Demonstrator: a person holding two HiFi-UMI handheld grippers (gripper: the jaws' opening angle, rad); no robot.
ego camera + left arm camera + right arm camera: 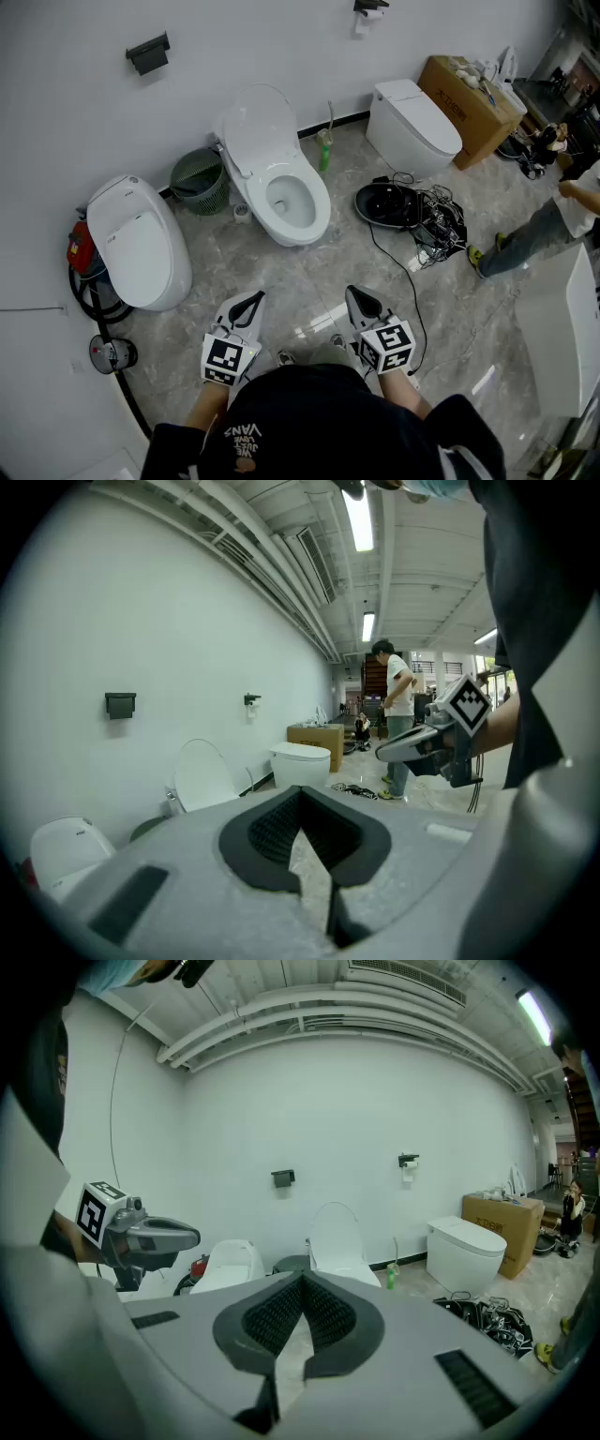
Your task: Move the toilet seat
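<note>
Head view: grey marble floor [309,281], white wall [75,112] behind it. Three white toilets stand in a row along the wall. Middle toilet [291,211] is the open one: its toilet seat [257,127] stands raised, leaning back toward the wall, bowl exposed. Left toilet [141,246] and right toilet [414,117] both have lids down. Cardboard box [471,111] sits just beside the right toilet, in the far corner. A person [530,239] is at the right edge, only legs and an arm showing. Green bin [200,180] sits between the left and middle toilets. Black cable tangle [412,211] lies on the floor in front of the right toilet. Left gripper [249,302] and right gripper [360,300] are side by side low in frame, well apart from the middle toilet, both pointing roughly toward it. Both sets of jaws are closed tip to tip with nothing between them; both gripper views agree. Green bottle [324,152] stands by the wall, just right of the middle toilet.
</note>
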